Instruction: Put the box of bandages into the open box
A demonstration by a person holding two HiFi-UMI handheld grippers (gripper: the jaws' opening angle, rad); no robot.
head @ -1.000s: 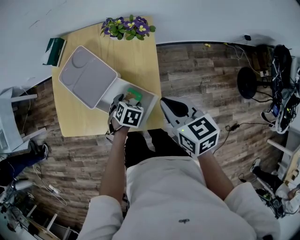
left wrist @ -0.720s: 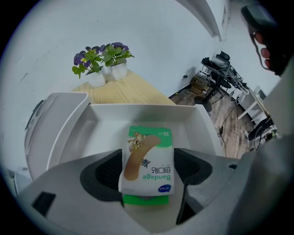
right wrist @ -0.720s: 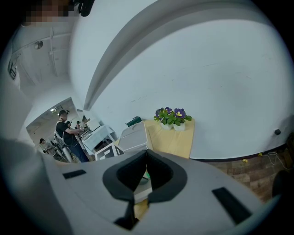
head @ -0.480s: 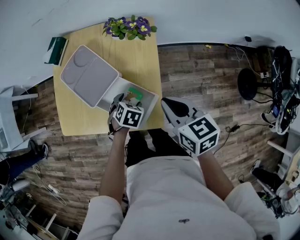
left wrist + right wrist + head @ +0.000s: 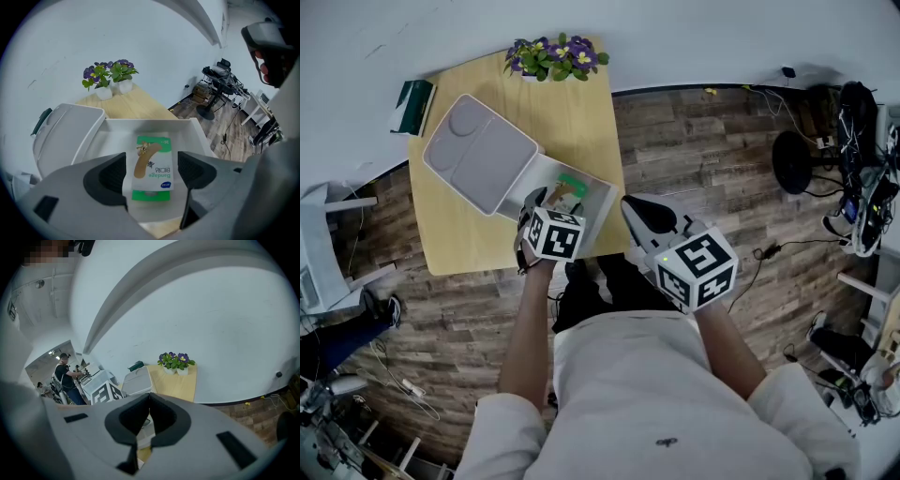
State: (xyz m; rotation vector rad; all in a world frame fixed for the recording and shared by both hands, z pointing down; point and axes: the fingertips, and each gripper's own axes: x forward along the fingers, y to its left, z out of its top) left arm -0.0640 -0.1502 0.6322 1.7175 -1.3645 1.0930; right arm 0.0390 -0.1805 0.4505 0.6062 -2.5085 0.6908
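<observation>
Left gripper view: the left gripper hangs with its jaws spread wide and nothing clamped, and the box of bandages lies flat on the floor of the open box, just past the pads and centred in the gap between them, with a bare strip showing on either side. Its printed face is up and its long side runs toward 12 o'clock. The lid leans back at 10 o'clock, and potted flowers stand at the table's far edge at 11 o'clock. In the head view the left gripper hovers over the near rim of the open box, the box of bandages showing green at 1 o'clock from it. The right gripper hangs at 4 o'clock from the left one, just off the table's near corner, over the wooden floor. In the right gripper view the right gripper has its jaws pressed together, tips touching, with nothing between them.
</observation>
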